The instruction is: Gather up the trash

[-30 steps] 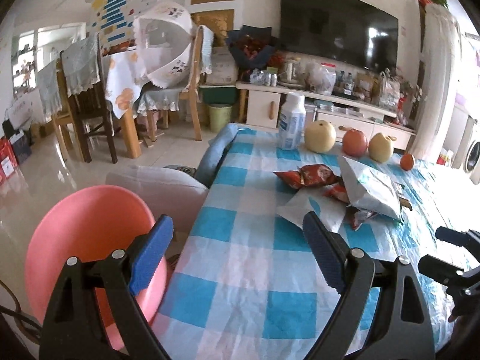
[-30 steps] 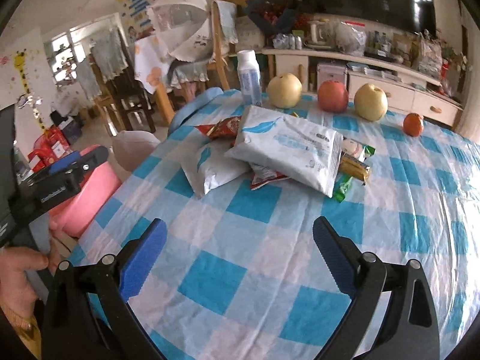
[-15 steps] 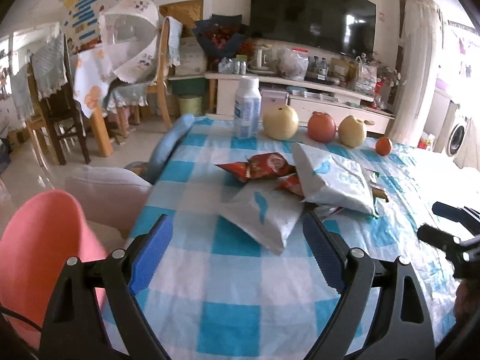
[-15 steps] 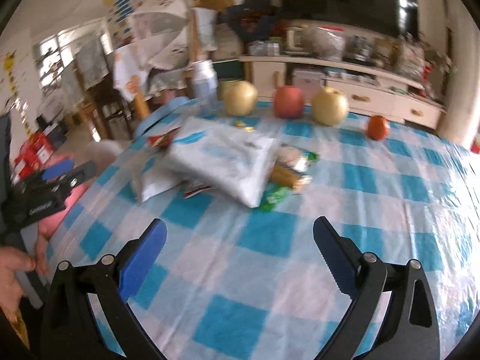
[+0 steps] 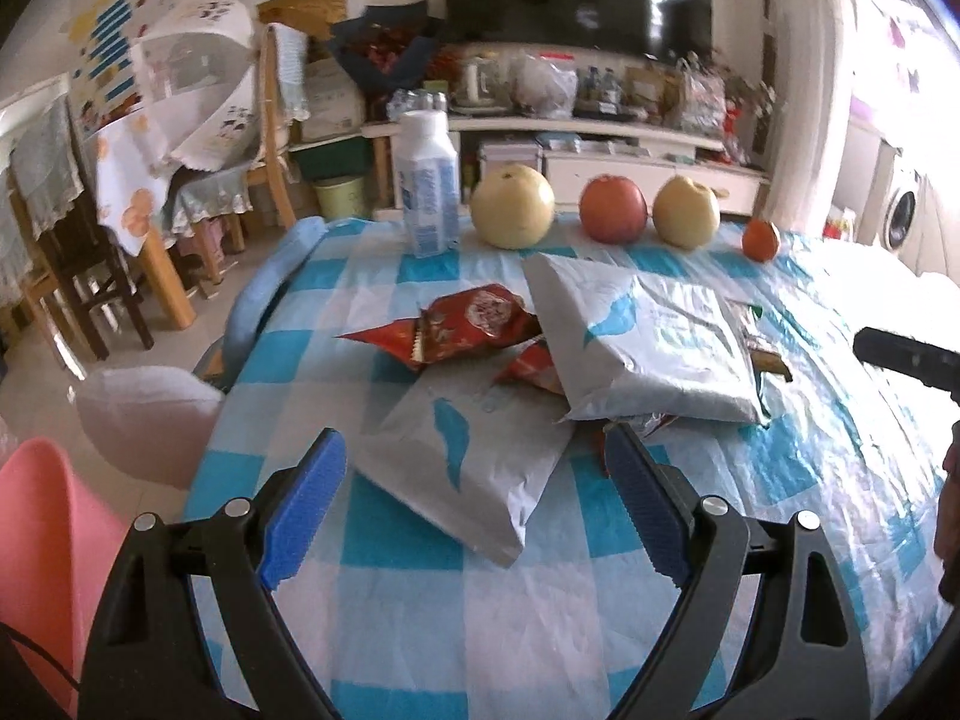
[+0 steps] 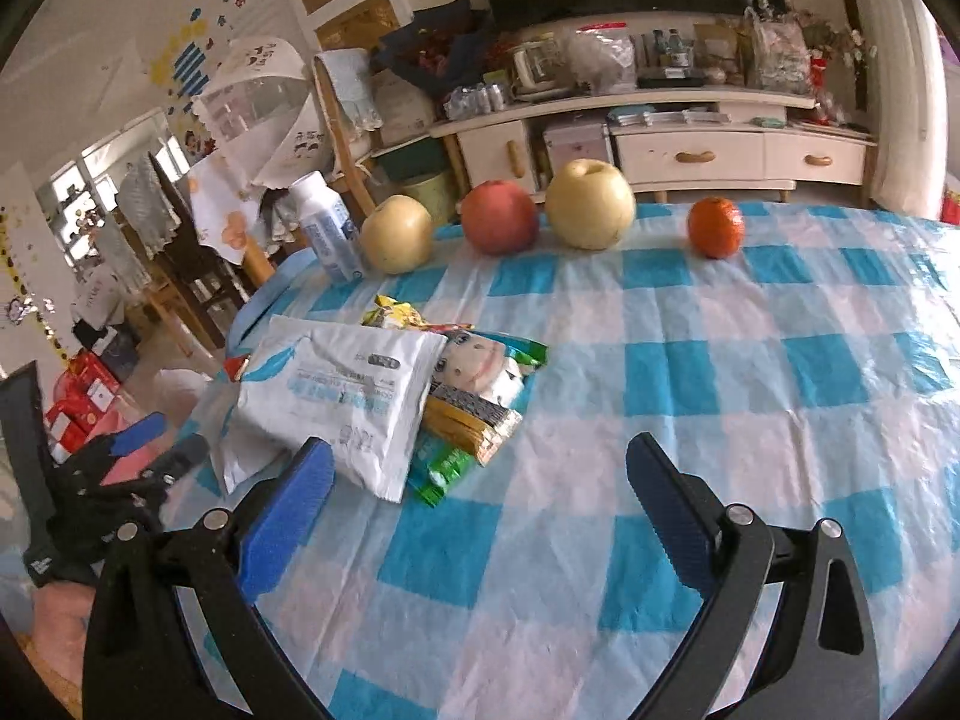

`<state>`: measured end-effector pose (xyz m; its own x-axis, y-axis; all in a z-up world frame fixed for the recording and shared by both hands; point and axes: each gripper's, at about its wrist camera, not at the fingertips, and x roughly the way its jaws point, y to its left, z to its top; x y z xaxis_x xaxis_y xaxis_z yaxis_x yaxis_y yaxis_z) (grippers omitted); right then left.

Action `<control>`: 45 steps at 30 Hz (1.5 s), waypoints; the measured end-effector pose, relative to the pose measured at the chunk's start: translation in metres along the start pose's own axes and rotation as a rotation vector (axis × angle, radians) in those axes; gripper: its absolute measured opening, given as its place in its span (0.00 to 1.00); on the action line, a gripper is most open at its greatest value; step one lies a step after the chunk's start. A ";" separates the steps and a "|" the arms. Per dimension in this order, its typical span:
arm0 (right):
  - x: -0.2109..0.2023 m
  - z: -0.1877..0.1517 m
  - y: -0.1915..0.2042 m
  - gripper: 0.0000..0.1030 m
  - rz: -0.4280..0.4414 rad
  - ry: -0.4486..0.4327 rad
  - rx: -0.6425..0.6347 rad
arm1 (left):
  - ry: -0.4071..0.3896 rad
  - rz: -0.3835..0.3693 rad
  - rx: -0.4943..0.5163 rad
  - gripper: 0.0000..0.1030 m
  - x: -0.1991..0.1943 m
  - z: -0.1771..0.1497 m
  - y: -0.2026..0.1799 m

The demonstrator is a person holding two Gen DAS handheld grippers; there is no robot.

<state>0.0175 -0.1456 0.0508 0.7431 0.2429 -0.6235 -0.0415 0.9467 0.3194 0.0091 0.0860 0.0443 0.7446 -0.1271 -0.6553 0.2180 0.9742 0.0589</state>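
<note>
Blue-and-white checked cloth (image 5: 420,612) covers the table where our trash lies heaped: two grey mailer bags (image 5: 648,342) overlapping, a red snack wrapper (image 5: 474,324) beside them, and green and yellow wrappers (image 6: 474,420) tucked under the larger bag's edge. Our left gripper (image 5: 474,498) hovers just before the nearer mailer bag (image 5: 474,468), jaws spread wide and empty. Our right gripper (image 6: 480,498) hangs over the cloth near the heap, jaws likewise parted, gripping nothing. Behind stand a bottle (image 5: 427,180), two pears (image 5: 512,206), an apple (image 5: 613,208) and a tangerine (image 5: 761,239).
</note>
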 end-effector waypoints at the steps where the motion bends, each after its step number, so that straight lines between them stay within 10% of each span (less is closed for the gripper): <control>1: 0.002 0.002 0.000 0.92 0.017 -0.006 0.001 | 0.008 -0.009 0.010 0.86 0.005 0.001 0.000; 5: 0.016 0.011 0.001 0.78 0.078 -0.011 0.012 | 0.063 -0.026 0.022 0.86 0.024 0.003 0.003; 32: 0.095 0.030 0.071 0.86 0.220 0.115 -0.315 | 0.155 -0.159 0.057 0.86 0.068 0.011 0.010; 45: 0.050 -0.019 0.073 0.88 0.168 0.157 -0.536 | 0.213 -0.422 0.202 0.86 0.043 -0.003 -0.032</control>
<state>0.0388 -0.0602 0.0290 0.5913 0.3886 -0.7067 -0.5124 0.8577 0.0429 0.0321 0.0495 0.0127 0.4253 -0.4402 -0.7908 0.6049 0.7882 -0.1135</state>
